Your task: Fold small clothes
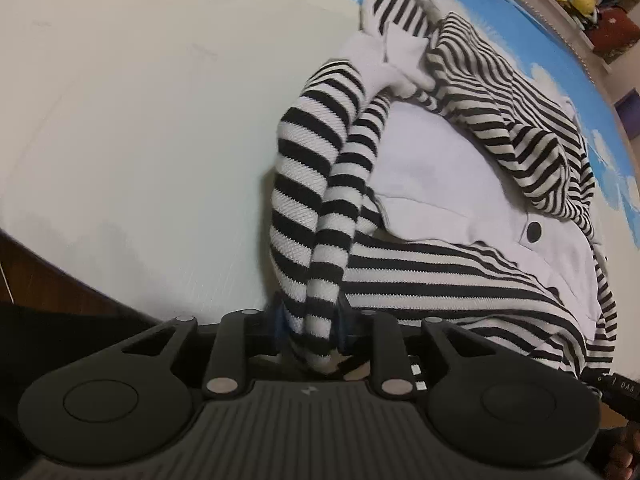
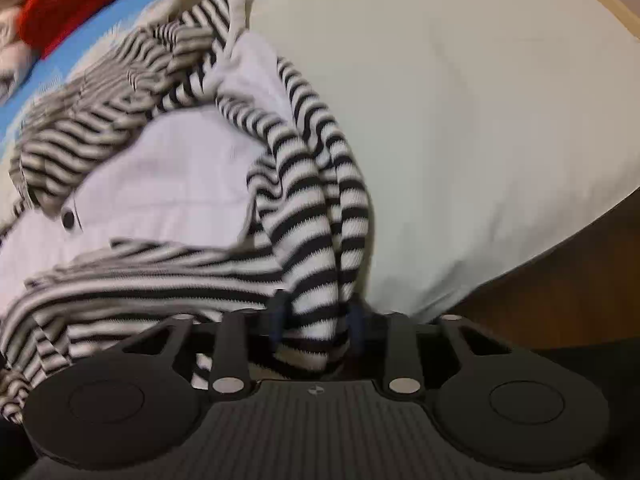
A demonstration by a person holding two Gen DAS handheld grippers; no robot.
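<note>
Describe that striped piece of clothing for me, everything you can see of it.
The striped garment is a small black-and-white knit top with a plain white panel and a black button. It lies crumpled on a pale cloth with blue patches. A bunched striped fold sits between the fingers of the left gripper, another between those of the right gripper. Whether the pads press the fabric cannot be told.

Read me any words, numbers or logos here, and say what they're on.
Nothing reads for certain.
White marks on a black part, right edge of the left view: too small and blurred.
Small emblem on the left hand-held gripper, another emblem on the right hand-held gripper: no letters.
</note>
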